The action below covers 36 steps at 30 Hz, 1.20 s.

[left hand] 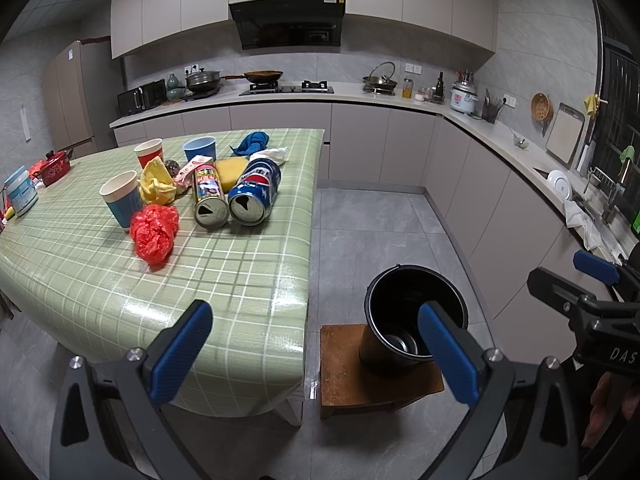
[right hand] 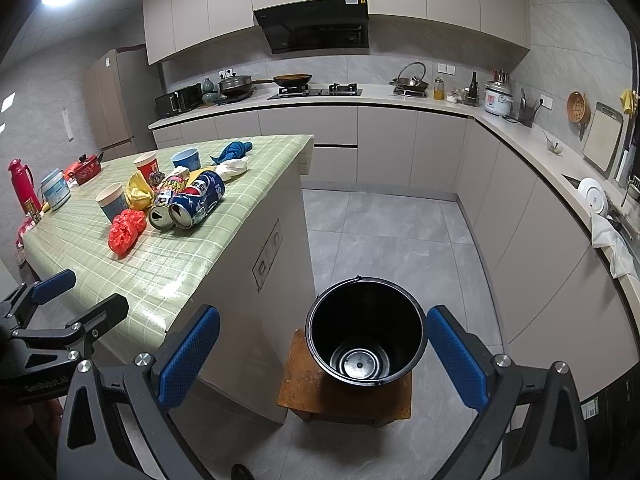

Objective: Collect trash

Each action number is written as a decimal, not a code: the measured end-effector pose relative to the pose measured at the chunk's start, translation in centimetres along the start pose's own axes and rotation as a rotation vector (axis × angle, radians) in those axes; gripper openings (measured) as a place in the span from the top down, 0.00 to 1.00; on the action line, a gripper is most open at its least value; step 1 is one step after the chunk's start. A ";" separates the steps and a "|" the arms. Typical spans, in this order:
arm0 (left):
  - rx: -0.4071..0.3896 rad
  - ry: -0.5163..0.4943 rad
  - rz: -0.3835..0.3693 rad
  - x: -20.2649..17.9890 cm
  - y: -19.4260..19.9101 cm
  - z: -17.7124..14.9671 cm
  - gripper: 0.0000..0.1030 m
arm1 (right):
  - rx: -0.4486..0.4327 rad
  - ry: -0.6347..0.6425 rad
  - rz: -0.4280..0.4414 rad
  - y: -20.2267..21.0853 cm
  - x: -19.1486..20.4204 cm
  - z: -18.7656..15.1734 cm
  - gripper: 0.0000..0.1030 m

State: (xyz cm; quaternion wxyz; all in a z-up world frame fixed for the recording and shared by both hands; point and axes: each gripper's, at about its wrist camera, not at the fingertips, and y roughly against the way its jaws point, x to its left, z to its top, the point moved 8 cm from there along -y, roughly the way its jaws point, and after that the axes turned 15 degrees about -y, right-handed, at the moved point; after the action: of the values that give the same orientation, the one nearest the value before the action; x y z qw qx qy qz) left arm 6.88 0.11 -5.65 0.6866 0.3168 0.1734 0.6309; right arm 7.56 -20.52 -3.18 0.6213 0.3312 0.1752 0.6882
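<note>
Clearly, both tools are held wide open and empty. The left tool (left hand: pixel 316 350) is nearer to the trash: the blue can (left hand: pixel 256 192) lies ahead-left on the surface (left hand: pixel 240 280), its long axis pointed toward it, while the bucket (right hand: pixel 365 340) is below the right tool (right hand: pixel 323 350).

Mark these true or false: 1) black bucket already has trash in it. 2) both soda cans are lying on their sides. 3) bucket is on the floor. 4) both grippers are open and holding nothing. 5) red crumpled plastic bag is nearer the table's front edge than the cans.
1) False. The round black plastic bucket shows only its bare bottom.
2) True. The blue Pepsi can and the yellow-labelled metal can lie side by side, openings facing the cameras.
3) False. It stands on a small brown wooden stool.
4) True. Left gripper and right gripper have jaws spread, nothing between.
5) True. The red crumpled plastic bag lies closest.
</note>
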 end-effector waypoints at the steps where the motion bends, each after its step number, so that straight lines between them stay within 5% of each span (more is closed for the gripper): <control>1: 0.001 0.001 0.001 0.0 0.0 0.0 0.00 | 0.001 -0.001 0.000 0.0 0.0 0.0 0.00; 36: -0.001 -0.001 0.001 0.5 -0.1 0.2 0.00 | -0.002 -0.002 0.002 -0.2 0.0 0.4 0.00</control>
State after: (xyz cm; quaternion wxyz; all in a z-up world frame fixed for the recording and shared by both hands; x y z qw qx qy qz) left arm 7.19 0.59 -5.51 0.6865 0.3170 0.1727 0.6312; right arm 7.97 -20.51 -3.06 0.6209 0.3315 0.1737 0.6888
